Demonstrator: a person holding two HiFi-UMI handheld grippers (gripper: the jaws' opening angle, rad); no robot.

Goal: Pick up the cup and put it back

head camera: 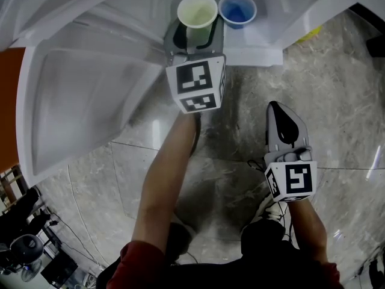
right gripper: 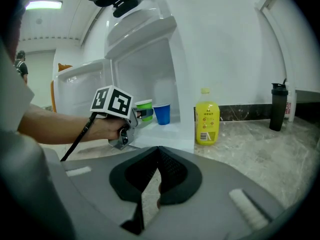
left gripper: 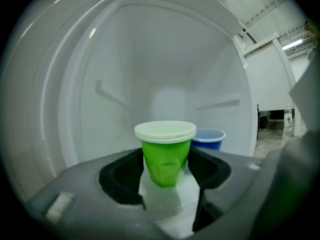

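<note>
A green cup with a pale rim sits between the jaws of my left gripper, at the front of a white fridge shelf. In the left gripper view the green cup has a dented wall, and the black pads press on its sides. My left gripper is shut on it. Just to its right stands a blue cup, also seen behind the green one as a blue cup. My right gripper hangs over the floor, shut and holding nothing; its jaws meet in the right gripper view.
The open white fridge door stands at the left. A yellow bottle and a dark bottle stand on the marble floor to the right of the fridge. The fridge's back wall lies close behind the cups.
</note>
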